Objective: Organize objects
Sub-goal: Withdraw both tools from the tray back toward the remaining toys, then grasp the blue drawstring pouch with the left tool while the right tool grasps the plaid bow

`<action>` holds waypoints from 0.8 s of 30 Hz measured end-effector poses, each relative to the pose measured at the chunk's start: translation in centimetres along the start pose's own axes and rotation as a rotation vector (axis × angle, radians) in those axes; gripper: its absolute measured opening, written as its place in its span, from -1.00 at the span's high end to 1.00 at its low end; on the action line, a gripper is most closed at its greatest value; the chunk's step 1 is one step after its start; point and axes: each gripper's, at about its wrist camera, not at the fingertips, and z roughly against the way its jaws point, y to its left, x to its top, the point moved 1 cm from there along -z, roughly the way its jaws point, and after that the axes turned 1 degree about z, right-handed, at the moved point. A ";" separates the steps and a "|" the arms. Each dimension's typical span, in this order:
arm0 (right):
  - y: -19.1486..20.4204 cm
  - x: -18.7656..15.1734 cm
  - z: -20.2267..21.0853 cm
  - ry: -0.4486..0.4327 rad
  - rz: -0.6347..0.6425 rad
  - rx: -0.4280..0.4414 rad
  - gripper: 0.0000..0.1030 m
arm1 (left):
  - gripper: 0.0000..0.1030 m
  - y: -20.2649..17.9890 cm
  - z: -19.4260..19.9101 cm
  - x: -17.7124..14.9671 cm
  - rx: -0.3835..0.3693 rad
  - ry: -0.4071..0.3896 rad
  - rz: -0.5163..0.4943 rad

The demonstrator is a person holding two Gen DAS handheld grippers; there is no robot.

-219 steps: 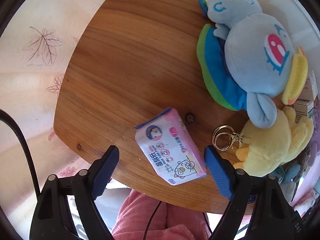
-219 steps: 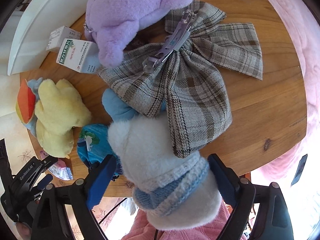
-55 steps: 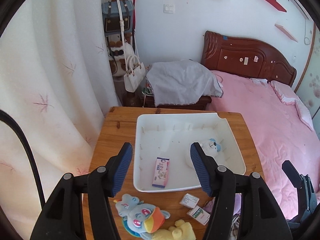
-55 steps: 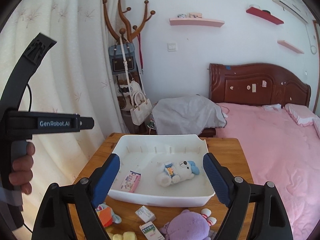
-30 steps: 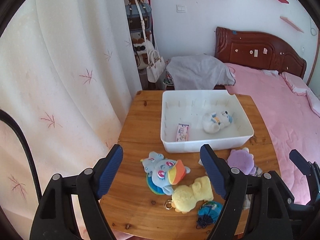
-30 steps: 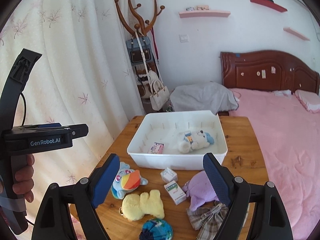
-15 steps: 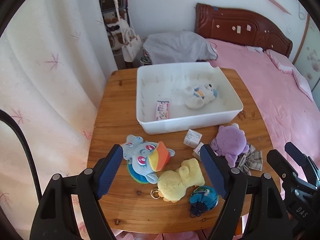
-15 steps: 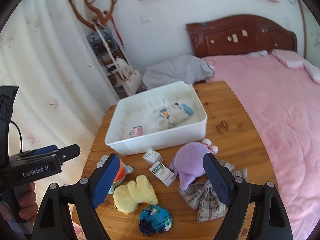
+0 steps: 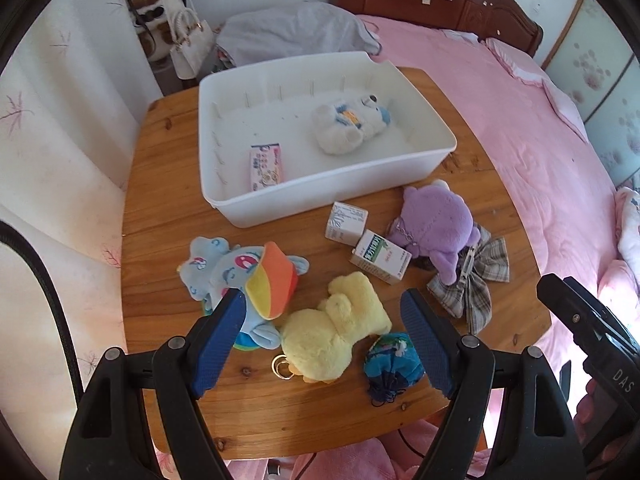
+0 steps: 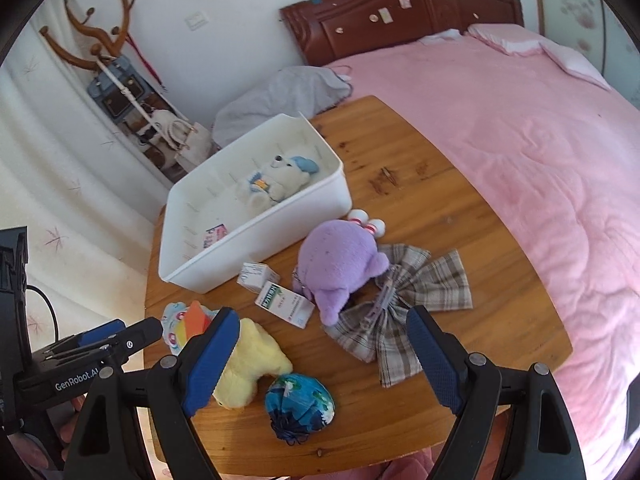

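Note:
A white bin on the wooden table holds a white teddy bear and a pink tissue pack. In front of it lie a blue plush, a yellow plush, a blue pouch, two small boxes, a purple plush and a plaid bow. My left gripper is open and empty above the yellow plush. My right gripper is open and empty above the table's near edge.
The table stands between a curtain on the left and a pink bed on the right. A grey cloth heap and a coat stand with bags are behind it.
Both grippers dropped the tissue pack and teddy bear in the bin, pulled back high, and have now come down closer to the table's front objects. Both stay open.

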 end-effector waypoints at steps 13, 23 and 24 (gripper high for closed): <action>-1.4 0.0 -2.9 0.136 -0.105 -0.081 -0.67 | -0.60 0.7 -1.2 -0.7 -0.025 0.068 0.062; -3.7 0.2 -6.7 0.295 -0.176 -0.071 -0.67 | -0.60 1.9 -2.2 -2.5 0.017 0.116 0.211; -3.9 0.4 -7.1 0.315 -0.164 -0.081 -0.67 | -0.60 1.9 -2.2 -2.7 0.019 0.122 0.233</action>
